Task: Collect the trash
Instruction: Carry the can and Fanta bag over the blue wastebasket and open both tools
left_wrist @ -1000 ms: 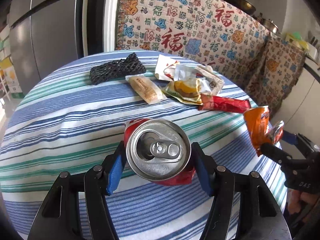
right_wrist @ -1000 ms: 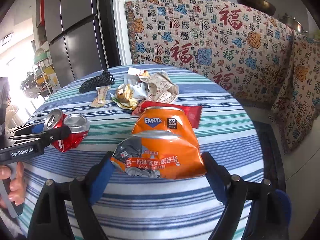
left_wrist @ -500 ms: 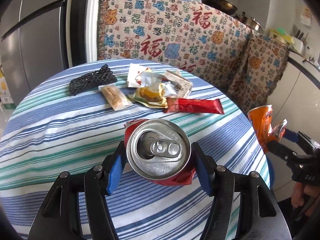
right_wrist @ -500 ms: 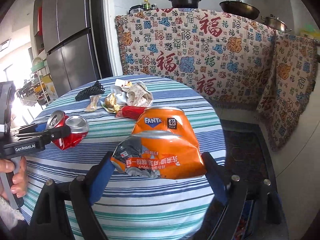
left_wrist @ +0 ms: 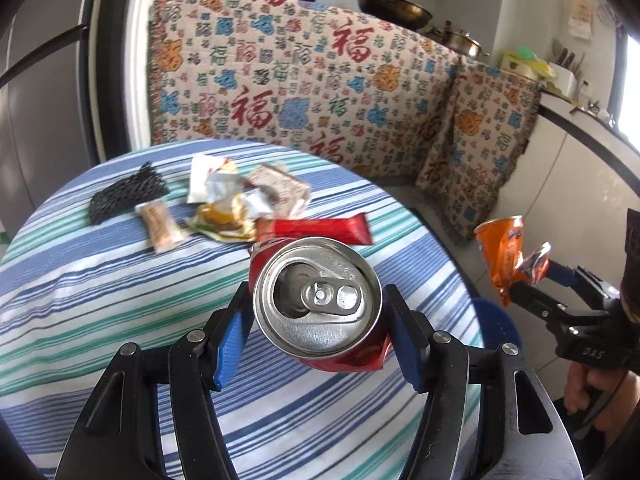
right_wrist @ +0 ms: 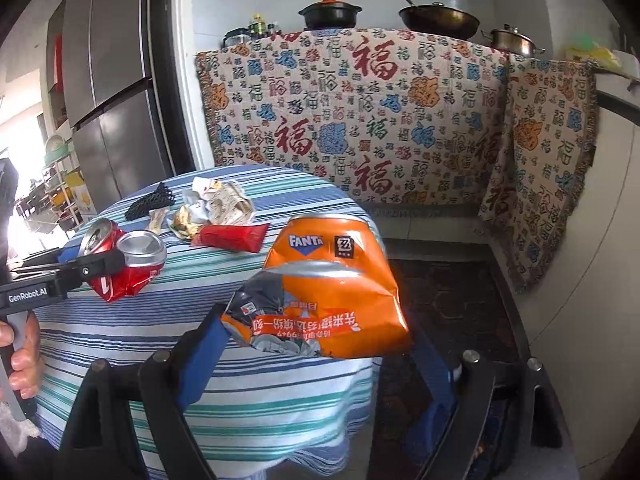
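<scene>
Both grippers have drawn back from the striped round table (left_wrist: 100, 280), which now sits smaller in each view, with more floor showing at the right. At lower centre of the left wrist view, the left gripper (left_wrist: 316, 320) clamps a crushed red can (left_wrist: 320, 300); the right gripper (right_wrist: 320, 344) squeezes a crumpled orange can (right_wrist: 332, 300) at the table's edge. This suggests both cans are headed for a bin. Wrappers (left_wrist: 240, 204), a red packet (left_wrist: 316, 230) and black netting (left_wrist: 124, 196) remain on the table. Behind stand a patterned cloth (right_wrist: 360, 120), pots and a grey fridge (right_wrist: 112, 80).
</scene>
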Demonstrator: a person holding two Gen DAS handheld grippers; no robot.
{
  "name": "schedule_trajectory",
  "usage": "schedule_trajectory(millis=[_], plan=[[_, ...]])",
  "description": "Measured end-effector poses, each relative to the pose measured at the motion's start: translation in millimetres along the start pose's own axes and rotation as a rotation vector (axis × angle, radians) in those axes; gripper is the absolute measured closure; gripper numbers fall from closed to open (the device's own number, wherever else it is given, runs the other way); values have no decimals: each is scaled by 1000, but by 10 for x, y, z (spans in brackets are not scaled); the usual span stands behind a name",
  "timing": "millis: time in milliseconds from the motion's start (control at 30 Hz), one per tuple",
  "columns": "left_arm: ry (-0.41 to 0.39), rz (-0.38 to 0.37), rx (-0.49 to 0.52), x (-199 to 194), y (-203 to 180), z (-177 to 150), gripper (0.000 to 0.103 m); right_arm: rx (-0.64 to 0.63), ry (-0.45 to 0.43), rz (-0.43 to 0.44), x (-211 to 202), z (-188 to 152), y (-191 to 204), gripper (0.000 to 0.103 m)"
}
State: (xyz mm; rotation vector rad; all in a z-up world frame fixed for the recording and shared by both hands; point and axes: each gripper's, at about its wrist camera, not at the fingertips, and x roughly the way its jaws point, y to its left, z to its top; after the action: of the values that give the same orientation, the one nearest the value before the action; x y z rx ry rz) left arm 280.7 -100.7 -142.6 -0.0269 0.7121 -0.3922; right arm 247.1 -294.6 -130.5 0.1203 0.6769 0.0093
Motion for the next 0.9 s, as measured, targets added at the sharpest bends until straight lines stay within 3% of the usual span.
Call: schedule_trajectory(millis=[233, 633, 900], plan=[[24, -104, 80, 138, -679, 136, 38, 63, -10, -73, -219, -88, -527, 15], [76, -317, 226, 683, -2172, 213, 38, 203, 43, -264, -591, -582, -1884, 15], [140, -387, 265, 1156, -2885, 92, 38, 251, 113, -278, -564, -822, -2505, 15]])
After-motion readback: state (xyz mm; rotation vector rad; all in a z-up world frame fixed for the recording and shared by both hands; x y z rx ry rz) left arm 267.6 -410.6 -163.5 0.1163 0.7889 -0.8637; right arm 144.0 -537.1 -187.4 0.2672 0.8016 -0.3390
